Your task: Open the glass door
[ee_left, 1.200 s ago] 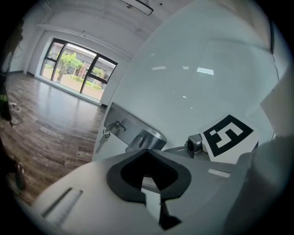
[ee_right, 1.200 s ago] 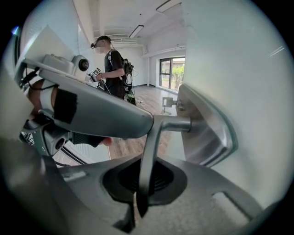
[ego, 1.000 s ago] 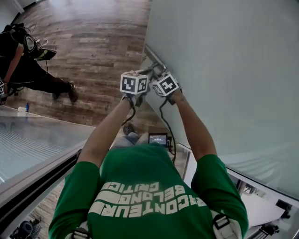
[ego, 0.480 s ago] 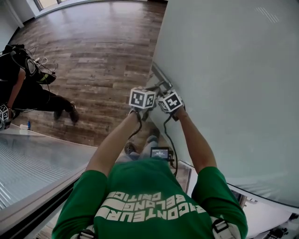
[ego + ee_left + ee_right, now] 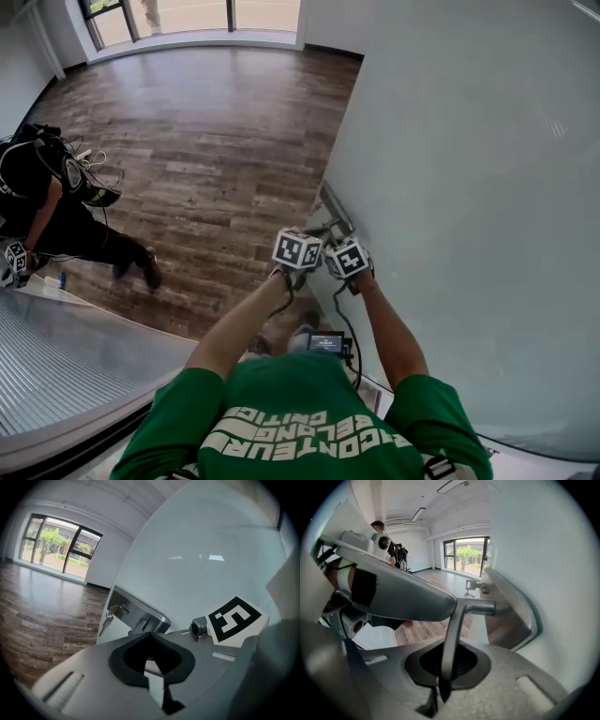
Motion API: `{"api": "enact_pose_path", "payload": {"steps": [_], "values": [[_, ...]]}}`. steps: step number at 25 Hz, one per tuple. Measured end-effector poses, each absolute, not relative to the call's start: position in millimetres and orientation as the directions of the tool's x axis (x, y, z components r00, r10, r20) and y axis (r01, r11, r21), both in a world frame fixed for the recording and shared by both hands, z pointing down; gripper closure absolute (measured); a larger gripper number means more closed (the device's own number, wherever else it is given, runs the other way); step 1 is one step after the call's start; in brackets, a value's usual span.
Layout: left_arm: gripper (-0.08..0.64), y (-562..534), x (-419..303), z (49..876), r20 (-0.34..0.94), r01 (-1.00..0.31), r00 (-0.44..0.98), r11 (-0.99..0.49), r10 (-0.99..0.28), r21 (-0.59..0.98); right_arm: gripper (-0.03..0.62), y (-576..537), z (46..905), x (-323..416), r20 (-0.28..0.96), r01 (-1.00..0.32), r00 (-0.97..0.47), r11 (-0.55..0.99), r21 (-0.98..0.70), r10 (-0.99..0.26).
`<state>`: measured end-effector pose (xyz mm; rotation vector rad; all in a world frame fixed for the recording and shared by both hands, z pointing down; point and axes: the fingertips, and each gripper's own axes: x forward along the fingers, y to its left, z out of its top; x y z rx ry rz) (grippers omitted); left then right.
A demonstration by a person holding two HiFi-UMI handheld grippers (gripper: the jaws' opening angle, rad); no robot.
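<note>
Grippers sit side by side. The right gripper (image 5: pixel 349 261) is clamped on the door handle (image 5: pixel 451 634), with the lever running down through its closed jaws. The left gripper (image 5: pixel 298 251), touching it on the left, looks closed on the same lever nearer the stem. Just beyond both jaws is the lock plate (image 5: pixel 136 612), with keys (image 5: pixel 108 617) hanging from it. The glass door (image 5: pixel 469 187) fills the space to their right. Since a second ago, more wood floor (image 5: pixel 206 141) and the far windows (image 5: pixel 187 14) have appeared ahead, so the door has probably swung partly open. Another person (image 5: pixel 47 216) is well off to the left.
</note>
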<state>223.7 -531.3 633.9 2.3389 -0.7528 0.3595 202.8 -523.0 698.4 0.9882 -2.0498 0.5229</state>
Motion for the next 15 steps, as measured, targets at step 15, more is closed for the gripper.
{"api": "enact_pose_path", "payload": {"steps": [15], "values": [[0.543, -546, 242, 632, 0.431, -0.602, 0.794, -0.648, -0.428, 0.466, 0.598, -571, 698, 283, 0.804, -0.860, -0.286, 0.509, 0.024, -0.521]]}}
